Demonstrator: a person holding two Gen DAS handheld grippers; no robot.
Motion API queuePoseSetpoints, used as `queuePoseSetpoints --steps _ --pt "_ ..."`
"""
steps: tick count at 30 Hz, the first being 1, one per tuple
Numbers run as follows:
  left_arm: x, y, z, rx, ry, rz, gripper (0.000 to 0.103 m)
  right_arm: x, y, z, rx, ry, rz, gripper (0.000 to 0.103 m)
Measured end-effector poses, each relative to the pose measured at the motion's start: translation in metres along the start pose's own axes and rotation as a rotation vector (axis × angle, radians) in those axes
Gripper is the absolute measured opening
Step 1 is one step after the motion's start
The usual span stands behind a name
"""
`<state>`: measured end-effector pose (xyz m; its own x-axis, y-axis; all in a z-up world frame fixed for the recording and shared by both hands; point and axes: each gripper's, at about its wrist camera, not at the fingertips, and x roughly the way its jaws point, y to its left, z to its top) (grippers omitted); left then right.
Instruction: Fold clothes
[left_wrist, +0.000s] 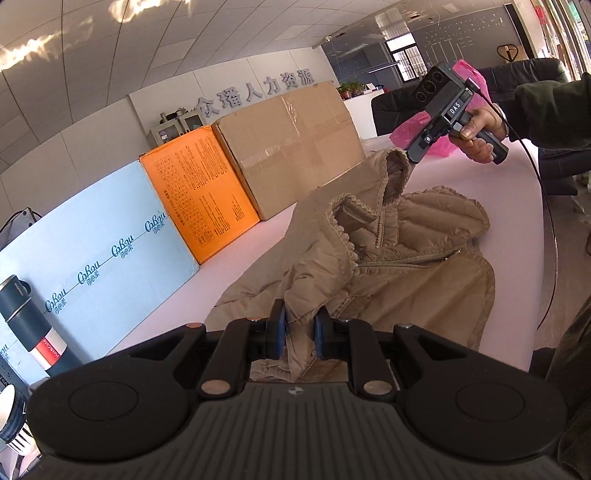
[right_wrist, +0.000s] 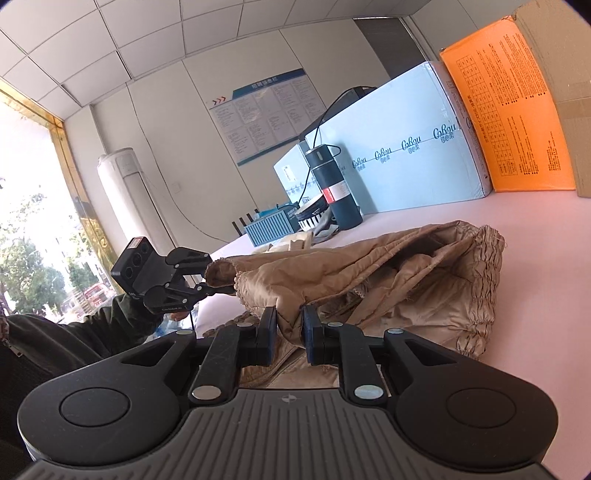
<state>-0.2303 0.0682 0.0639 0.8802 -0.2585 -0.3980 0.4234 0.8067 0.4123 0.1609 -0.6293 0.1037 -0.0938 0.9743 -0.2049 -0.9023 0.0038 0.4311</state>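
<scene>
Looking from the left wrist cam, far left there's a dark blue metal thermos (left_wrist: 27, 325) standing in front of a pale blue printed carton (left_wrist: 110, 240), then an orange printed cardboard box (left_wrist: 195, 192) and a big plain brown cardboard box (left_wrist: 291, 144), all lined up along the back of the pale pink table (left_wrist: 517, 206). The tan quilted puffer jacket with frilly trim (left_wrist: 406, 258) is spread out mid-table. The left gripper (left_wrist: 300, 328) is clamped on a fold of it, blue pads (left_wrist: 320, 334) squeezing the fabric. Over on the right, the right gripper (left_wrist: 410, 155) is pinching the jacket's lifted cuff, with the person's hand (left_wrist: 480, 129) on the handle. Pink plastic bag (left_wrist: 436, 136) sits behind it.
</scene>
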Motion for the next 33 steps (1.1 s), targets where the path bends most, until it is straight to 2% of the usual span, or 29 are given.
queuePoseSetpoints --steps 6,12,16,19,21,23,25,28,31,33 --pt "0.002 -0.012 -0.012 0.089 0.082 -0.032 0.016 0.003 -0.005 -0.015 0.012 0.073 -0.028 0.017" --pt "-0.002 -0.021 -0.018 0.144 0.106 -0.033 0.022 0.008 -0.010 -0.028 0.020 0.124 -0.050 0.018" --pt "-0.013 -0.026 -0.024 0.177 0.119 -0.006 0.037 0.011 -0.009 -0.030 0.016 0.148 -0.062 0.018" --pt "-0.029 -0.025 -0.028 0.155 0.113 0.017 0.046 0.016 -0.009 -0.032 0.008 0.178 -0.081 0.019" --pt "-0.044 -0.019 -0.026 0.102 0.092 0.017 0.058 0.019 -0.009 -0.033 0.004 0.196 -0.088 0.019" --pt "-0.060 -0.009 -0.021 0.005 0.031 0.007 0.076 0.020 -0.009 -0.033 0.001 0.205 -0.093 0.020" --pt "-0.071 0.001 -0.014 -0.081 -0.027 0.008 0.081 0.022 -0.009 -0.034 -0.003 0.215 -0.098 0.020" --pt "-0.068 0.009 0.004 -0.145 -0.063 0.082 0.082 0.025 -0.008 -0.035 -0.015 0.241 -0.110 0.020" --pt "-0.035 0.007 0.027 -0.169 -0.019 0.212 0.083 0.027 -0.006 -0.035 -0.027 0.256 -0.120 0.021" --pt "-0.008 0.001 0.038 -0.158 0.013 0.261 0.083 0.029 -0.003 -0.035 -0.042 0.263 -0.125 0.023"
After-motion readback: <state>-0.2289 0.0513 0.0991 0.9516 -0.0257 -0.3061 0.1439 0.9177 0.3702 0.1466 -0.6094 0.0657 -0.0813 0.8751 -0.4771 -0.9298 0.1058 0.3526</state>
